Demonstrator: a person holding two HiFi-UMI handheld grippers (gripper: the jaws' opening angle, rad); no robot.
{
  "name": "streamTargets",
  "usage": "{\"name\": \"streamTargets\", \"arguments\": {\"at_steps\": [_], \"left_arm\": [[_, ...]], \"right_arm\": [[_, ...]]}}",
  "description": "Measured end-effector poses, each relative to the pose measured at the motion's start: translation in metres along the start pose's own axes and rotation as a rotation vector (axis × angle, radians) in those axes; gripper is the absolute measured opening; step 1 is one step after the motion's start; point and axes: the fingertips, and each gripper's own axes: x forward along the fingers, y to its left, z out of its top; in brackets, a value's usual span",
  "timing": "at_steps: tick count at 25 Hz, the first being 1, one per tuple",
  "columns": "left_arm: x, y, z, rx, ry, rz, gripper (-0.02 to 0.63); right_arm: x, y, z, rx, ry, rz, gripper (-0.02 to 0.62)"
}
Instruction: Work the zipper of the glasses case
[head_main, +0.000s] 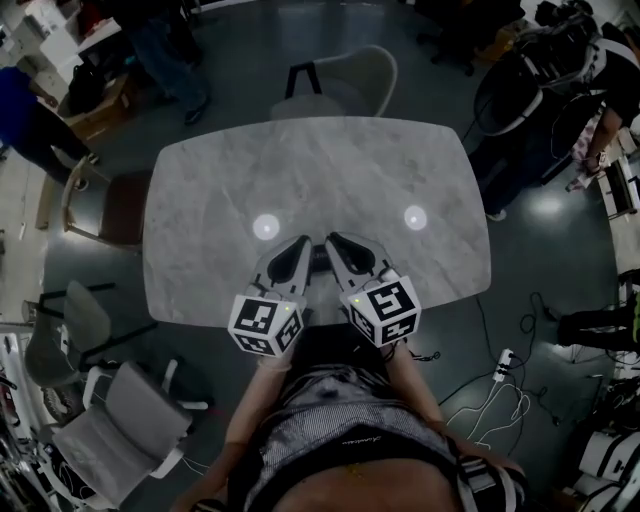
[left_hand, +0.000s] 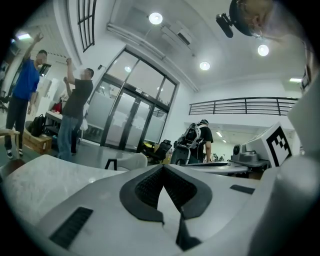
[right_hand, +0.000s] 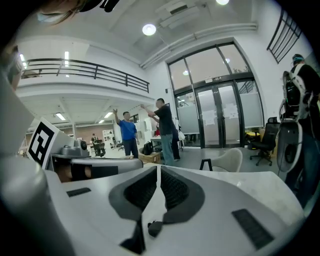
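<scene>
No glasses case shows in any view. Both grippers hover over the near edge of the marble table (head_main: 250, 180), angled toward each other with their tips close together. My left gripper (head_main: 303, 244) is shut with nothing between its jaws, as its own view of the left gripper (left_hand: 162, 167) also shows. My right gripper (head_main: 333, 240) is shut and empty too, its pads meeting in the view of the right gripper (right_hand: 158, 168). Each gripper's marker cube appears in the other's view: the right one (left_hand: 278, 143) and the left one (right_hand: 42, 140).
A pale chair (head_main: 345, 80) stands at the table's far side and office chairs (head_main: 115, 425) at the near left. People stand around the table, one at the right (head_main: 560, 90), others at the far left (head_main: 40, 120). Cables and a power strip (head_main: 503, 362) lie on the floor at the right.
</scene>
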Motion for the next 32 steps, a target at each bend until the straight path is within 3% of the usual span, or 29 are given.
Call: {"name": "streamTargets", "arguments": {"at_steps": [9, 19, 27, 32], "left_arm": [[0.031, -0.003, 0.014, 0.012, -0.030, 0.069, 0.003], [0.052, -0.016, 0.003, -0.004, -0.018, 0.114, 0.003], [0.051, -0.008, 0.004, -0.005, -0.004, 0.112, 0.003], [0.054, 0.001, 0.009, -0.006, 0.004, 0.059, 0.003]], "right_arm": [[0.014, -0.024, 0.017, -0.020, -0.007, 0.093, 0.074], [0.000, -0.056, 0.002, -0.010, 0.017, 0.147, 0.074], [-0.002, -0.078, 0.000, 0.005, 0.021, 0.100, 0.074], [0.003, -0.083, 0.006, -0.002, 0.017, 0.072, 0.074]]}}
